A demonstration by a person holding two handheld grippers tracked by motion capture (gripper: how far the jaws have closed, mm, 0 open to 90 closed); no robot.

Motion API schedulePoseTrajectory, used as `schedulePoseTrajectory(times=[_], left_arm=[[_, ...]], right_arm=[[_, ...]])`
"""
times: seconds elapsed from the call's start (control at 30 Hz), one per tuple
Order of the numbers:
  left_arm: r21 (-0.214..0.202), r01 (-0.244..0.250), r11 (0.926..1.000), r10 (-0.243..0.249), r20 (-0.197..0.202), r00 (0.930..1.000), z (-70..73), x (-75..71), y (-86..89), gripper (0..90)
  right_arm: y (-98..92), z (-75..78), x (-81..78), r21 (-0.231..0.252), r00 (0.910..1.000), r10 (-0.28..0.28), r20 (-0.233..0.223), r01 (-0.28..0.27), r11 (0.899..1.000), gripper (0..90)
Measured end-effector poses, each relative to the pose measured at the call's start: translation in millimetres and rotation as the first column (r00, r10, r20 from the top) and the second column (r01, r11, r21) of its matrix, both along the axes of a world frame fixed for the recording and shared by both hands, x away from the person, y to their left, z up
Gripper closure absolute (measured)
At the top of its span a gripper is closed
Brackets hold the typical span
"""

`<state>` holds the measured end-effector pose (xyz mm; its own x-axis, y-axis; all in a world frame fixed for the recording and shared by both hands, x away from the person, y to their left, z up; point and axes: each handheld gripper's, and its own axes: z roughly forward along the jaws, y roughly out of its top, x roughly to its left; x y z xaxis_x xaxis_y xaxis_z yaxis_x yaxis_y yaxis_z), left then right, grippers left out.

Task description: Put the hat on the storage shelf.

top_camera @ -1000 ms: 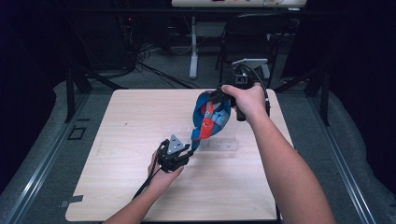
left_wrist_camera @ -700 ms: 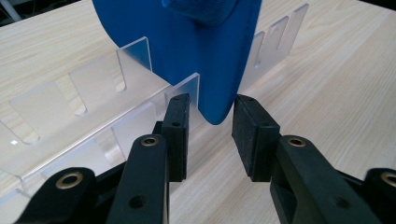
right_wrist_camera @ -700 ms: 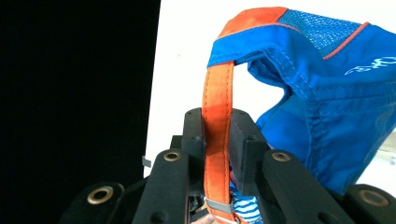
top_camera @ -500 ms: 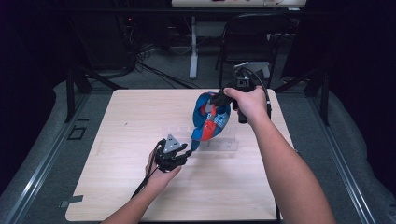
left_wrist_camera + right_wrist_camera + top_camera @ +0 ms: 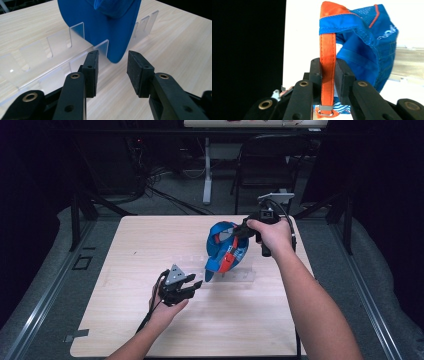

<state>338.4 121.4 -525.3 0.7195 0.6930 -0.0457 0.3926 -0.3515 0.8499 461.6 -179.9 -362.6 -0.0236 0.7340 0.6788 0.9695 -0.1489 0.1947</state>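
The person is setting a blue cap [image 5: 223, 251] into a clear plastic rack [image 5: 240, 276] that lies on the wooden desk [image 5: 125, 250]. The right gripper [image 5: 328, 75] holds the cap from above: its fingers [image 5: 315, 72] are pinching the orange strap [image 5: 327, 50] at the back of the cap, with the strap's small metal buckle just below the pads. In the high view the right gripper [image 5: 246, 231] sits at the upper edge of the cap, which hangs nearly upright, brim down.

The brim [image 5: 110, 30] has reached the rack. In the left gripper view its lower tip stands between the clear dividers [image 5: 77, 31], close to the desk, though whether it rests on the base of the rack cannot be told.

The left gripper [image 5: 112, 67] is low on the desk, just in front of the brim tip. Its fingers [image 5: 91, 70] are spread, with nothing between them, and they have just been opening. In the high view the left gripper [image 5: 187, 285] lies a little to the left of the cap, apart from it.

By the look of it the placing is mostly done: the cap is in a slot and the left side has let go. What seems left is for the right gripper to settle the cap so it stands alone, then release the strap.
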Motion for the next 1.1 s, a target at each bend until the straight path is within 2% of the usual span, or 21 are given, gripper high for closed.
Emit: schedulePoseTrajectory(times=[0.1,0.17,0.27,0.33,0.5,0.53,0.57,0.63,0.7,0.8,0.93,0.97,1.0,1.1], left_arm=[[-0.002,-0.007,1.0000,0.007,-0.013,0.9999,0.2,-3.6,9.4,61.0],[-0.001,-0.012,0.9999,0.012,-0.018,0.9998,1.2,-4.2,15.7,60.2],[-0.022,-0.018,0.9996,0.017,-0.038,0.9991,1.3,-6.0,25.0,59.8],[-0.017,-0.021,0.9996,0.020,-0.048,0.9986,0.2,-7.1,29.9,59.3],[-0.014,-0.045,0.9989,0.045,-0.047,0.9979,-6.0,-6.6,38.2,59.0],[-0.016,-0.051,0.9986,0.050,-0.049,0.9976,-7.4,-6.2,39.2,59.1],[-0.012,-0.051,0.9986,0.051,-0.051,0.9974,-8.3,-6.0,40.5,59.0],[-0.012,-0.060,0.9981,0.059,-0.054,0.9968,-9.9,-5.6,41.5,59.0],[-0.006,-0.061,0.9981,0.061,-0.053,0.9967,-10.6,-4.8,41.8,58.9],[0.001,-0.060,0.9982,0.060,-0.050,0.9970,-11.6,-4.4,40.5,58.8],[0.005,-0.054,0.9985,0.055,-0.048,0.9974,-12.4,-5.0,40.2,58.5],[0.007,-0.052,0.9986,0.052,-0.046,0.9976,-12.5,-5.4,40.4,58.4],[0.008,-0.050,0.9987,0.050,-0.045,0.9978,-12.6,-6.0,40.5,58.2],[0.019,-0.047,0.9987,0.047,-0.039,0.9981,-12.9,-8.1,42.0,58.0]], right_arm=[[-3.8,-3.2,0.4,-0.011,0.9998,0.020,-0.006,-0.020,1.000,77.5],[-4.6,-5.3,0.9,-0.011,0.9999,0.009,-0.009,-0.009,1.000,77.5],[-5.8,-7.3,0.9,-0.013,0.9996,0.003,-0.029,-0.003,1.000,77.5],[-7.3,-9.9,0.9,-0.026,0.9993,0.013,-0.036,-0.014,1.000,77.4],[-10.9,-14.7,0.7,-0.019,0.9992,-0.005,-0.040,0.004,1.000,77.2],[-12.4,-16.7,0.8,-0.022,0.9995,0.005,-0.032,-0.005,1.000,77.2],[-12.9,-17.2,0.6,-0.023,0.9989,0.001,-0.046,-0.002,1.000,77.2],[-12.6,-19.5,-0.2,-0.020,0.9988,-0.012,-0.047,0.011,1.000,77.2],[-14.4,-20.8,-0.2,-0.024,0.9986,0.004,-0.052,-0.006,1.000,77.0],[-15.6,-23.2,-0.4,-0.022,0.9984,-0.014,-0.055,0.013,1.000,76.5],[-20.5,-27.3,-0.2,-0.014,0.9990,-0.007,-0.044,0.006,1.000,75.5],[-20.6,-27.7,-1.0,-0.012,0.9982,-0.017,-0.057,0.017,1.000,75.0],[-21.9,-29.2,-1.1,-0.012,0.9988,-0.008,-0.048,0.008,1.000,74.7],[-23.3,-30.9,-3.0,-0.013,0.9978,-0.029,-0.059,0.029,1.000,72.8]])
